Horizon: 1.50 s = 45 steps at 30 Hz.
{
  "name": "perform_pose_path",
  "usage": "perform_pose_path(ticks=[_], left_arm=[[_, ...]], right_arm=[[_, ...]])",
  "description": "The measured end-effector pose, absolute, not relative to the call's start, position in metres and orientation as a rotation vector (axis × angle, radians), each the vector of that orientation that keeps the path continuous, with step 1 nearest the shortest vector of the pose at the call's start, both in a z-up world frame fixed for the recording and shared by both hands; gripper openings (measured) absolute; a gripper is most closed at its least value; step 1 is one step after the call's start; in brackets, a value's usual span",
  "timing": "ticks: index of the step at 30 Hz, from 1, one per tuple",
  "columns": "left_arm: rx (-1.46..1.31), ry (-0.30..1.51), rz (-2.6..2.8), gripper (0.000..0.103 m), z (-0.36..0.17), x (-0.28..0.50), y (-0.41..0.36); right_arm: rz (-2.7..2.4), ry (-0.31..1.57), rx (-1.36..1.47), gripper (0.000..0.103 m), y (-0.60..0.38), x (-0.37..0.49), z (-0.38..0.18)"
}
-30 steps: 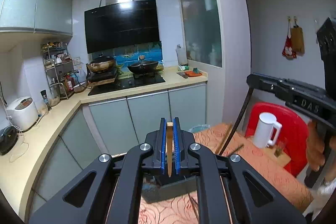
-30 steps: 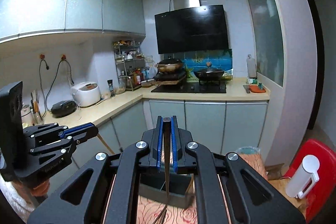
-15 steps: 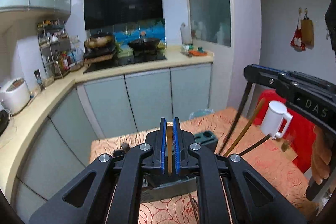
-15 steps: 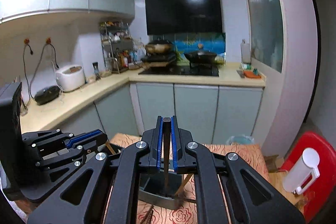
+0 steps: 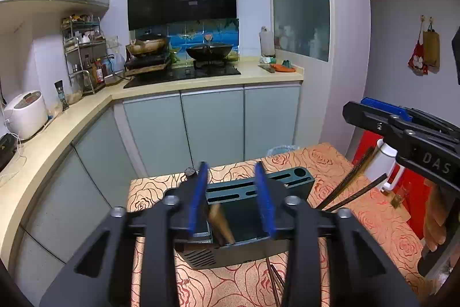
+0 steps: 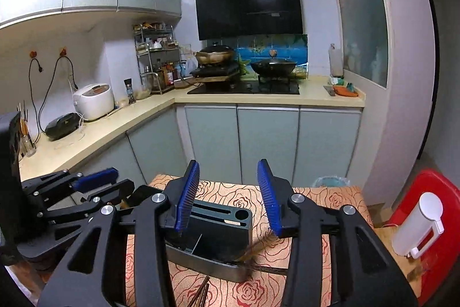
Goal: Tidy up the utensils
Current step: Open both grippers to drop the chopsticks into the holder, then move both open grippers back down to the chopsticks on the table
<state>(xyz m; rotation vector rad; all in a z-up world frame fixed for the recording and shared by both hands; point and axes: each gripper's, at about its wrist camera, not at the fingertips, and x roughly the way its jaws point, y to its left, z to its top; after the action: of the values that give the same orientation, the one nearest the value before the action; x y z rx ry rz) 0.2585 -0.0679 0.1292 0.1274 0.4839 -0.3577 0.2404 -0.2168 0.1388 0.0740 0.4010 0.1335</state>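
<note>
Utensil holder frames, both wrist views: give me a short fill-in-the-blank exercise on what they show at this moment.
1. The dark utensil holder stands on a tablecloth printed with ____.
2. Both the left gripper and the right gripper have their jaws ____.
3. The finger pads of both grippers are coloured ____.
4. On the red stool stands a ____ jug.

Missing words: roses; open; blue; white

a white rice cooker (image 6: 93, 101) sits on the beige counter (image 6: 120, 117), a black wok (image 6: 273, 66) on the stove.
</note>
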Motion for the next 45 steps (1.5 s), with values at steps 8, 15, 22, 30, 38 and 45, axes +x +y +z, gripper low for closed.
perform_pose_path(ticks=[8, 15, 22, 30, 38, 45], left_arm=[[0.126, 0.401, -0.344, 0.076, 0.148, 0.221, -0.057], [0.12, 0.408, -0.335, 0.078, 0.136, 0.19, -0.046], [0.129, 0.452, -0.306, 0.078, 0.098, 0.163, -0.033], [0.14, 0.535, -0.297, 0.078, 0.043, 0.141, -0.019], [0.117, 0.625, -0.28, 0.078, -0.004, 0.122, -0.011], [0.141, 0.699, -0.306, 0.078, -0.046, 0.095, -0.019]], right_arm=[[0.133, 0.364, 0.072, 0.042, -0.222, 0.218, 0.154], [0.14, 0.348, 0.061, 0.042, -0.225, 0.181, 0.151], [0.117, 0.391, 0.071, 0.042, -0.23, 0.149, 0.114], [0.076, 0.459, 0.064, 0.052, -0.23, 0.122, 0.058], [0.059, 0.546, 0.063, 0.052, -0.226, 0.096, 0.003], [0.076, 0.621, 0.06, 0.052, -0.216, 0.075, -0.037]])
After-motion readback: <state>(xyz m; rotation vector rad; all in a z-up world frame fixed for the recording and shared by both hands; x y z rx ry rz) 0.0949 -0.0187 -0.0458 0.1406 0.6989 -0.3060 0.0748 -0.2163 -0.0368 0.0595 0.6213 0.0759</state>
